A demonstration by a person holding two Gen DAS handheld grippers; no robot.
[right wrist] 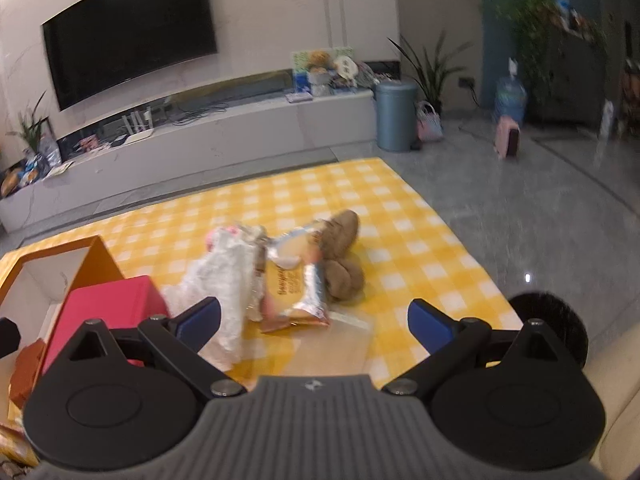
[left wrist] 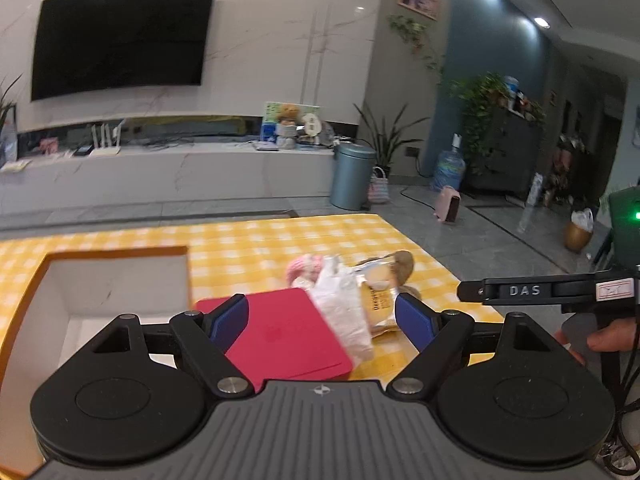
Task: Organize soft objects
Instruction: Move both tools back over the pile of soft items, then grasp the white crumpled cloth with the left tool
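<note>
2 grippers, both with jaws spread wide and nothing between them. My left gripper (left wrist: 320, 320) hangs over the red box (left wrist: 280, 332), beside the open orange-rimmed box (left wrist: 116, 256); my right gripper (right wrist: 314, 320) sits just short of the soft pile on the yellow checked cloth (right wrist: 400, 216).

That pile lies dead ahead of my right tool and ahead-right of my left. Nearest is the white crinkled bag (right wrist: 224, 288), touching the inner side of my right gripper's left finger, its long axis running away from me, slightly tilted. The yellow snack packet (right wrist: 292, 292) lies alongside, pointing much the same way. Behind sit the brown plush (right wrist: 340, 256) and a pink soft thing (left wrist: 306, 266).

I judge the right gripper nearer, needing only a small shift left to straddle the bag across its narrow width.
</note>
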